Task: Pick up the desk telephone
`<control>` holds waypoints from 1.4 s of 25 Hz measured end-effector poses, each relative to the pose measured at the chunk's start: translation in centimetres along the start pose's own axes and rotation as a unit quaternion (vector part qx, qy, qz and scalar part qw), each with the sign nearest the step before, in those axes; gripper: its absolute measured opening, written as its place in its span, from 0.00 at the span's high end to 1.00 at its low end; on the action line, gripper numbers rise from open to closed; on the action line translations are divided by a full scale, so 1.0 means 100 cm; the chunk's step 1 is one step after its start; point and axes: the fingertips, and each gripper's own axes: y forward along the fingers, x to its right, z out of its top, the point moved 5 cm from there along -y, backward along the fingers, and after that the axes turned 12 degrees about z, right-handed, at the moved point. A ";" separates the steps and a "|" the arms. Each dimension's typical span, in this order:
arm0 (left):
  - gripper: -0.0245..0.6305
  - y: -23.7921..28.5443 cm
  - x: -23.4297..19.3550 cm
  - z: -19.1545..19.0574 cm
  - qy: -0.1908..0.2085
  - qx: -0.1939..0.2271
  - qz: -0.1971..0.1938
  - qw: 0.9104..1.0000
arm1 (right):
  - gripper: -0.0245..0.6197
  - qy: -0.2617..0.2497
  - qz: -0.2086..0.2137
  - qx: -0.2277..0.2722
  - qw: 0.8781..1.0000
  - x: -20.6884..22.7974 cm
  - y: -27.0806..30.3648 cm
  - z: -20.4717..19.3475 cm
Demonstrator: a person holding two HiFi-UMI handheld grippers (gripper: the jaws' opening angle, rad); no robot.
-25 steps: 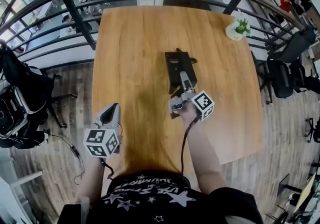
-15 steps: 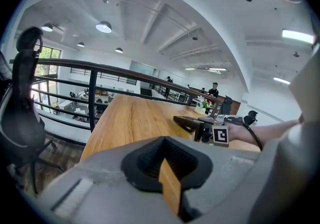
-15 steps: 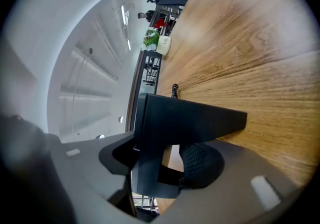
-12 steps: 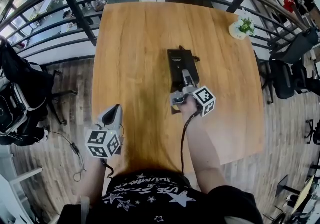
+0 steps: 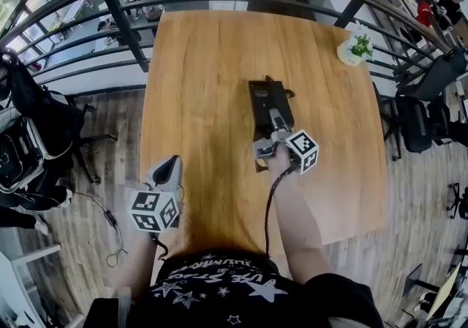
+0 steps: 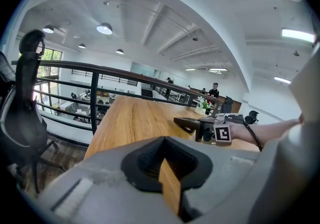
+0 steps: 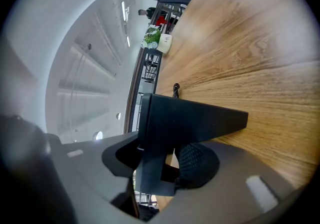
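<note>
The black desk telephone (image 5: 269, 104) lies near the middle of the wooden table (image 5: 197, 85), its cord end towards the far side. My right gripper (image 5: 276, 123) is at the phone's near end, jaws closing, with the phone's (image 7: 195, 118) edge between them. The textured pad (image 7: 200, 163) sits right under the phone's base; a firm press on both sides does not show. My left gripper (image 5: 170, 164) hangs off the table's near-left edge, shut with nothing in it. In the left gripper view the phone (image 6: 192, 122) lies far ahead to the right.
A small potted plant (image 5: 356, 47) stands at the table's far right corner. A dark metal railing (image 5: 124, 27) runs behind and left of the table. Office chairs (image 5: 420, 107) stand to the right, a chair with a bag (image 5: 29, 136) to the left.
The right gripper stays at the phone's near end and its fingers look drawn closer around it. The left gripper has kept its place.
</note>
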 end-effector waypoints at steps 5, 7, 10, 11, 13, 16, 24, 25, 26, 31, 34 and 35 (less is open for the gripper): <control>0.96 -0.008 0.008 0.000 0.002 0.005 -0.003 1.000 | 0.68 0.006 0.015 -0.016 1.000 -0.004 -0.020 0.000; 0.96 -0.013 0.011 0.001 0.001 0.009 -0.004 1.000 | 0.68 0.007 0.028 -0.020 0.999 -0.010 -0.031 -0.002; 0.96 -0.023 0.015 0.001 0.002 0.015 -0.008 1.000 | 0.68 0.000 0.048 -0.029 0.998 -0.019 -0.049 -0.006; 0.96 -0.027 0.016 0.001 0.003 0.018 -0.009 1.000 | 0.68 -0.003 0.053 -0.033 0.998 -0.023 -0.055 -0.008; 0.96 -0.035 0.018 0.000 0.003 0.023 -0.010 1.000 | 0.68 -0.008 0.061 -0.040 0.997 -0.029 -0.067 -0.012; 0.96 -0.048 0.020 -0.002 0.002 0.029 -0.010 1.000 | 0.68 -0.013 0.070 -0.049 0.996 -0.035 -0.083 -0.017; 0.96 -0.082 0.027 -0.016 0.002 0.039 0.000 0.999 | 0.68 0.007 0.100 -0.061 0.993 -0.051 -0.130 -0.028; 0.96 -0.086 0.028 -0.018 0.002 0.040 0.004 0.999 | 0.68 0.007 0.103 -0.066 0.992 -0.053 -0.136 -0.030; 0.96 -0.090 0.029 -0.020 0.000 0.041 0.008 0.999 | 0.68 0.006 0.106 -0.072 0.992 -0.055 -0.141 -0.031; 0.96 -0.103 0.039 -0.027 -0.013 0.040 0.031 0.999 | 0.68 0.005 0.117 -0.102 0.988 -0.058 -0.155 -0.026; 0.96 -0.108 0.049 -0.030 -0.019 0.040 0.049 0.998 | 0.68 0.014 0.112 -0.118 0.986 -0.057 -0.161 -0.020; 0.96 -0.108 0.052 -0.030 -0.020 0.042 0.054 0.997 | 0.68 0.016 0.109 -0.124 0.986 -0.057 -0.162 -0.018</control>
